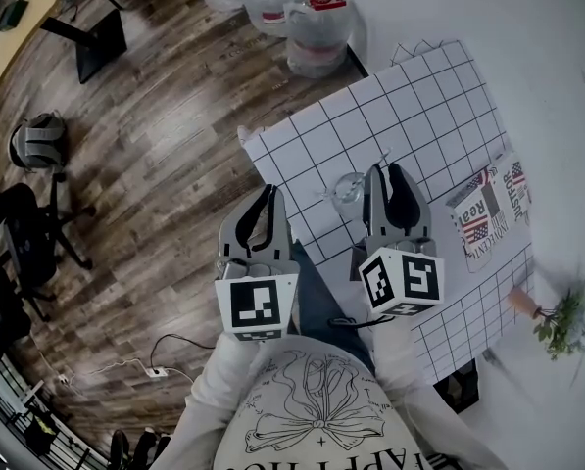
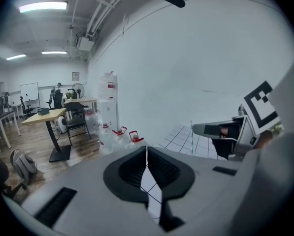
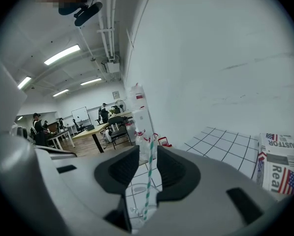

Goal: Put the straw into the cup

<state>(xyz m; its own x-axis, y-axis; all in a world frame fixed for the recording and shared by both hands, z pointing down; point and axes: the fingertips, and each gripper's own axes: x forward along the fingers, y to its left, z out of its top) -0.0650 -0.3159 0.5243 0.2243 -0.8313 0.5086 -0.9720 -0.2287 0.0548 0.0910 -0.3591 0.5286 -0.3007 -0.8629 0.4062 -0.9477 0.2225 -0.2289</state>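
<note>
Wood-plank flooring [image 1: 145, 155] fills the left of the head view, and a white table [image 1: 557, 57] with a grid-patterned mat [image 1: 419, 96] fills the right. A clear cup [image 1: 348, 188] stands on the mat just beside the tips of the right gripper [image 1: 386, 170]. The left gripper [image 1: 269, 192] hangs off the mat's edge, over the floor.

From the left gripper view, the left gripper [image 2: 147, 149] has its jaws pressed together at the tips, with nothing between them. Water jugs [image 2: 122, 134] stand by the wall beyond.

From the right gripper view, the right gripper [image 3: 147, 149] has its jaws narrowly parted. The green-and-white striped straw [image 3: 147, 191] rises through the gap, clear of both pads, its lower end inside the cup [image 3: 136, 208]. A printed newspaper [image 3: 279, 166] lies at right.
</note>
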